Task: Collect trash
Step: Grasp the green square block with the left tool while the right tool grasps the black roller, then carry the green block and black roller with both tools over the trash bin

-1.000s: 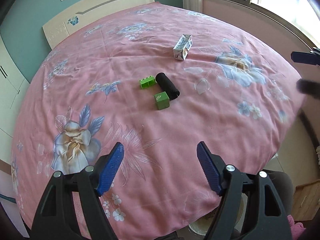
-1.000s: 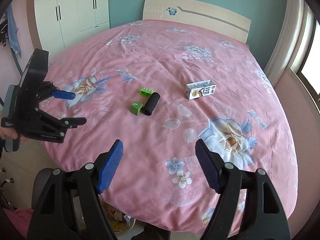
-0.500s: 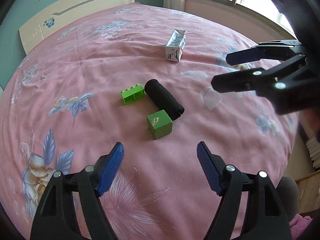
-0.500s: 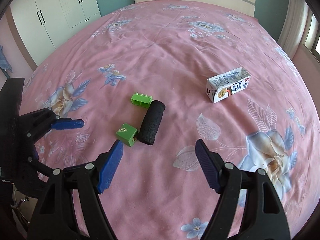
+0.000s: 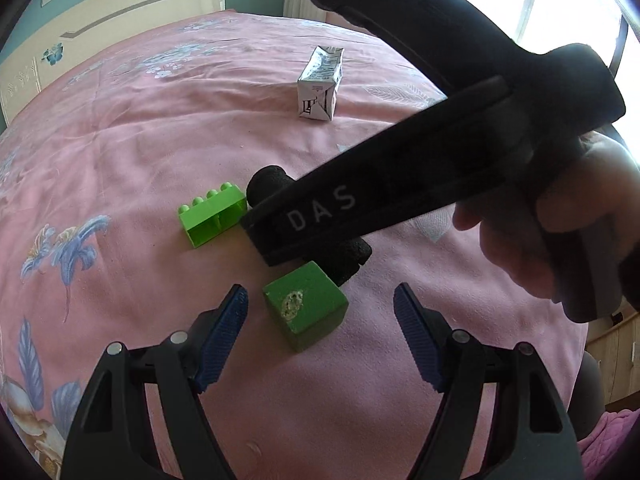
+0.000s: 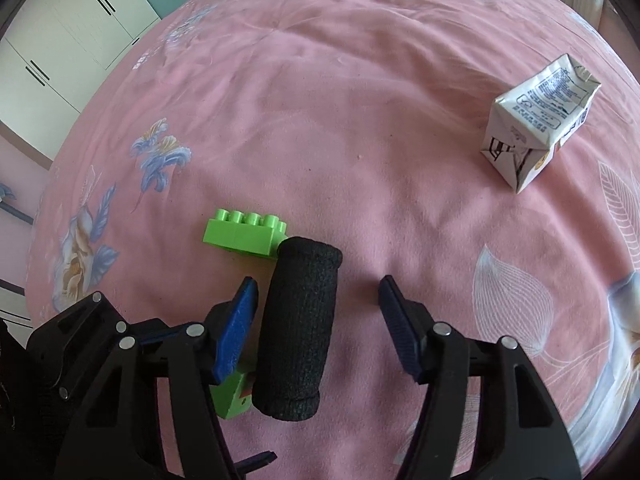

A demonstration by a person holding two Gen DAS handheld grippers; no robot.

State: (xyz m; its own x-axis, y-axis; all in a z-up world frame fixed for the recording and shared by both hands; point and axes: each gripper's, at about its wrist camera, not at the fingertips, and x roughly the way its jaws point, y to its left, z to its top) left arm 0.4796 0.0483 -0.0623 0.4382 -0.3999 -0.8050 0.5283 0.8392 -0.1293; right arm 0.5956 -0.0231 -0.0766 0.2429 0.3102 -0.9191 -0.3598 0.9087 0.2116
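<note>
On the pink floral bed lie a green cube [image 5: 306, 305], a black foam cylinder [image 6: 298, 330], a green studded brick [image 6: 244, 234] and a white drink carton [image 6: 534, 126]. My left gripper [image 5: 320, 322] is open, its blue pads on either side of the green cube. My right gripper [image 6: 316, 320] is open, with the black cylinder between its pads, close to the left pad. In the left wrist view the right gripper's black body [image 5: 400, 196] crosses above the cylinder [image 5: 266, 182] and hides most of it. The brick [image 5: 212, 216] and carton [image 5: 320, 86] show there too.
A cream headboard [image 5: 120, 16] stands at the far end of the bed. White wardrobe doors [image 6: 60, 36] are on the left. A window [image 5: 560, 8] is on the right. The person's hand [image 5: 540, 240] holds the right gripper.
Both grippers have moved in from the bed's edge and low over the cluster. The left now straddles the green cube, the right straddles the black cylinder. Both stay open.
</note>
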